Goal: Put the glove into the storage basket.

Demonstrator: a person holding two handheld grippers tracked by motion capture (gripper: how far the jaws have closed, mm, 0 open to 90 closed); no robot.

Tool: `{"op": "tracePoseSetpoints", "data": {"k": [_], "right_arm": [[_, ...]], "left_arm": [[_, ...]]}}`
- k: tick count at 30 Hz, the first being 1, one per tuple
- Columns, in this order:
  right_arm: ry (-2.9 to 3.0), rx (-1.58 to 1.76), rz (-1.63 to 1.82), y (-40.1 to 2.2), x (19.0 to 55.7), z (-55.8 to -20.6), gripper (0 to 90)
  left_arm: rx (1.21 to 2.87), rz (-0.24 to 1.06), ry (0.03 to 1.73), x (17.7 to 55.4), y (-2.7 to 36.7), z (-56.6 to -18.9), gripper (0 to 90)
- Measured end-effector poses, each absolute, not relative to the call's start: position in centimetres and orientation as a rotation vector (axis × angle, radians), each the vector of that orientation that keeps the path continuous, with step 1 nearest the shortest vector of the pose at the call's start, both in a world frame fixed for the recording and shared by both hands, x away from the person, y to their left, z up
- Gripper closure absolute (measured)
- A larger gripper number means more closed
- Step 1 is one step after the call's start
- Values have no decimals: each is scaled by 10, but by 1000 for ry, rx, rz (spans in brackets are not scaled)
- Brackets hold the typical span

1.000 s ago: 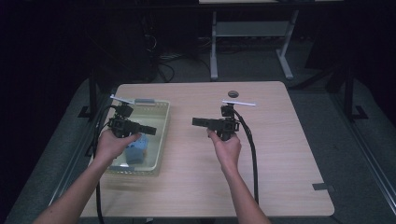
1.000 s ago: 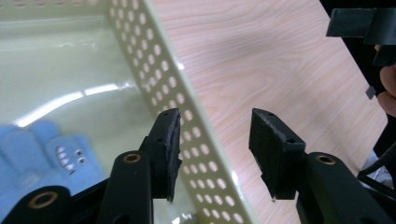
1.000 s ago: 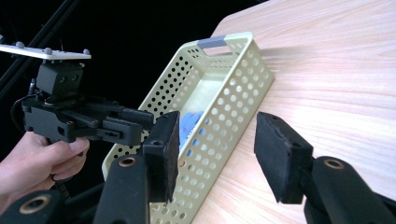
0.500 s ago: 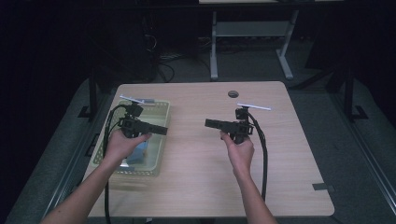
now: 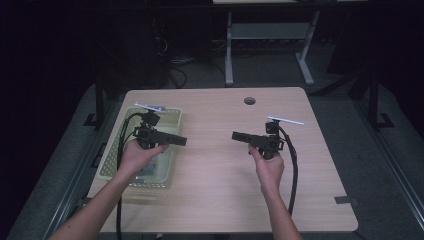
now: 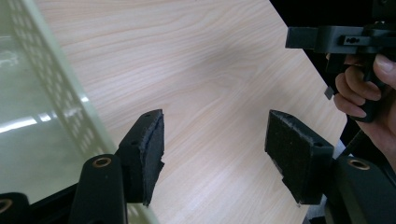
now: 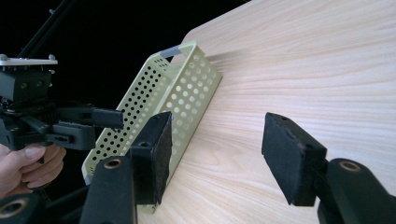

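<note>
My left gripper [image 5: 183,141] hangs over the right rim of a pale green perforated basket [image 5: 172,114] at the table's left and points right. Its jaws have just been opening; in the left gripper view the left gripper [image 6: 215,144] stands open over bare wood, with the basket's wall [image 6: 56,79] at the left. My right gripper [image 5: 235,135] is held above the table's middle right and points left, facing the other. Its jaws have also just been opening; the right gripper [image 7: 215,144] is open with nothing between its pads, and the basket [image 7: 187,93] lies beyond it.
The wooden table [image 5: 215,200] has a round cable hole [image 5: 249,100] near its far edge and a grey tape strip [image 5: 345,200] at the front right. Each gripper trails a black cable toward the front edge. A desk frame [image 5: 229,55] stands on the floor behind.
Both hands have shifted to the right across the table, the right one farther. The left gripper now reaches past the basket's right rim.
</note>
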State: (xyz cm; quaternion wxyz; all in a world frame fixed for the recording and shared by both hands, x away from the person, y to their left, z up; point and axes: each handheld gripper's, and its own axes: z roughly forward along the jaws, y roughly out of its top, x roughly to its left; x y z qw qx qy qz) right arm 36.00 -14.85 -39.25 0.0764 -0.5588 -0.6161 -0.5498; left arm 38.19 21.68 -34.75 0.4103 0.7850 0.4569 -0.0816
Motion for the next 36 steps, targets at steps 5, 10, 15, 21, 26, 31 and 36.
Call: {"op": "tracePoseSetpoints", "data": {"k": [5, 10, 15, 21, 26, 31, 36], "right_arm": [[-1834, -1700, -1653, -161, 357, -396, 422], [-1810, -1716, -1659, -173, 353, -399, 417], [-1794, -1736, -1663, -185, 348, -402, 411], [-1776, -1764, -1658, -202, 344, -406, 394], [-1764, -1779, -1656, -214, 340, -411, 389], [-1756, -1800, -1641, -227, 339, -417, 385], [-1764, -1820, -1615, -240, 338, -422, 378]], "left_arm": [[1978, -214, 1137, 381, 207, -349, 367], [1980, -223, 1115, 380, 197, -352, 364], [1979, -238, 1100, 379, 186, -355, 359], [1968, -270, 1093, 381, 176, -359, 353], [1965, -272, 1088, 382, 169, -363, 347], [1953, -270, 1091, 383, 163, -366, 344], [1932, -259, 1091, 383, 160, -366, 342]]}}
